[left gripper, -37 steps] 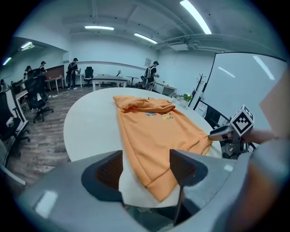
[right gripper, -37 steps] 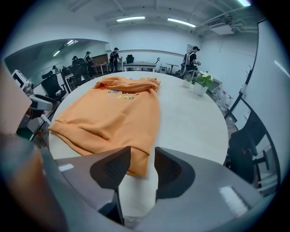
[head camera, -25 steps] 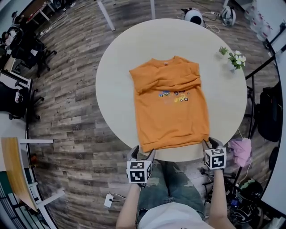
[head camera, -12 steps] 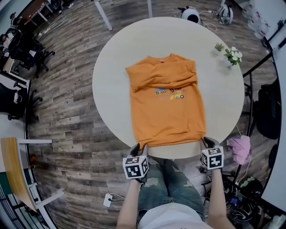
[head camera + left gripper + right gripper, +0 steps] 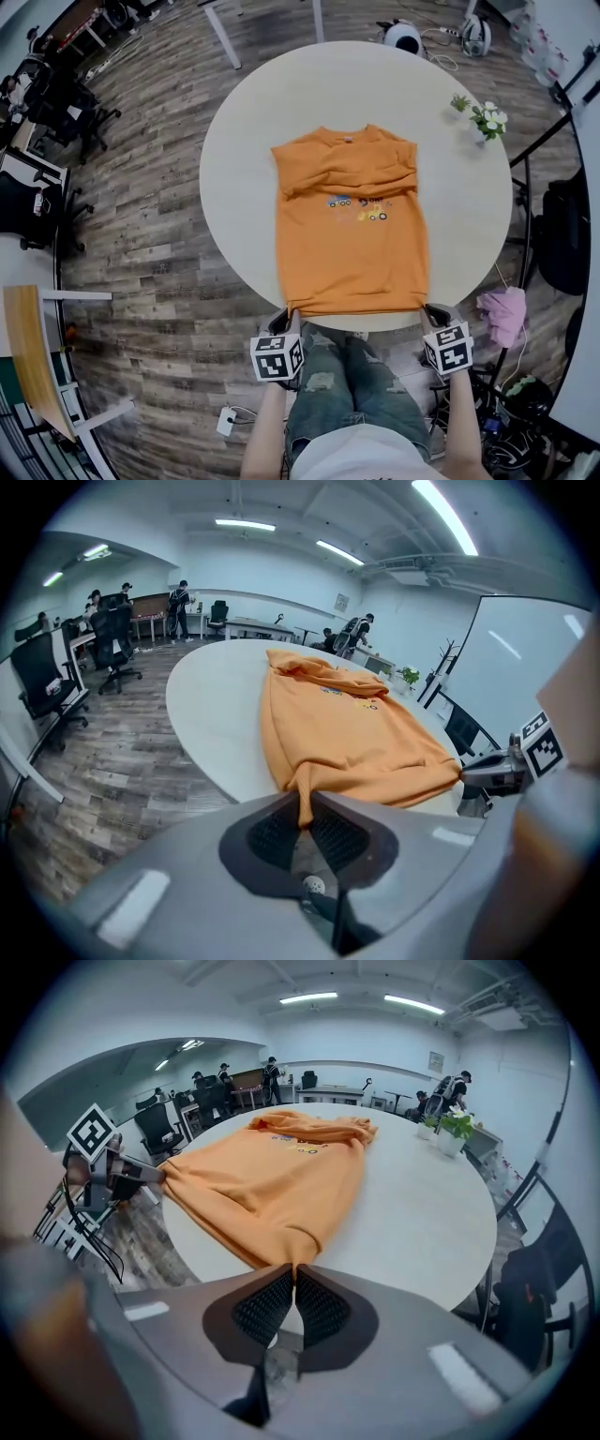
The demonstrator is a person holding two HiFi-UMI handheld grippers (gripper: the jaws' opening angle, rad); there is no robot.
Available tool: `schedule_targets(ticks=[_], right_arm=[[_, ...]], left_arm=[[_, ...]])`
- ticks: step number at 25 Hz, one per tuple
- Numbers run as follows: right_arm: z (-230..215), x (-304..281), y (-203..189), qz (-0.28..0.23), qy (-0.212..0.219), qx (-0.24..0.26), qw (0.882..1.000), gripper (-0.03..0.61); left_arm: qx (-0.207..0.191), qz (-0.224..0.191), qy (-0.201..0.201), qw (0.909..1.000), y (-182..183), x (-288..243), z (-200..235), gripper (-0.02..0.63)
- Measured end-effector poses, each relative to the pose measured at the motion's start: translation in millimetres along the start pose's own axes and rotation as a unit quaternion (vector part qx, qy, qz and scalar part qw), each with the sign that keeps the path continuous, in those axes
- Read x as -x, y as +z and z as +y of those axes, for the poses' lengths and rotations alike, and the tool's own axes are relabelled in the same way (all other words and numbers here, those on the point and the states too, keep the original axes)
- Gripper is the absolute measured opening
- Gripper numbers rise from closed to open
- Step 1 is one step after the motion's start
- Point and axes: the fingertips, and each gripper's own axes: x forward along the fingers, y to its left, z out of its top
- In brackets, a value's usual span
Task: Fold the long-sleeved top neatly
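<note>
Room: open office with a wood-plank floor; a round pale table stood in front of the person, with a small potted plant near its far right rim
Garment: the orange long-sleeved top lay flat on the table, collar away from the person, both sleeves folded across the chest, hem close to the near rim
Left gripper: the left gripper was clenched on the left corner of the hem; in its own view a pinch of orange cloth ran straight down between the closed jaws
Right gripper: the right gripper was clamped on the right corner of the hem, the fabric drawn into the slit between its jaws
Step in hand: judged to be the start of the bottom-up fold, with sleeves already in and both hem corners secured
Next move: it looked to call for lifting both corners together and level, carrying the hem over the print towards the collar, and laying edge on edge
Care needed: uneven height or pace between the two grippers would likely skew the fold or drag the tucked sleeves loose
</note>
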Motion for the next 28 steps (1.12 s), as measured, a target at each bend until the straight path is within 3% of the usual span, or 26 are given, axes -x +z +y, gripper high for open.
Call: schedule_targets(ticks=[6, 16, 28], right_arm=[[7.8, 7.4, -4.0, 0.000, 0.005, -0.008, 1.000, 0.040], [13.5, 54.0, 7.3, 0.012, 0.014, 0.014, 1.000, 0.038], [-19.4, 82.5, 92.3, -0.057, -0.005, 0.007, 0.998, 0.038]], left_arm=[[-0.007, 0.003, -0.001, 1.0000, -6.5, 11.0, 0.0, 0.029], [-0.080, 0.011, -0.006, 0.9967, 6.8, 48.9, -16.5, 0.028], [-0.124, -0.043, -0.014, 0.9912, 84.8, 68.8, -28.6, 0.028]])
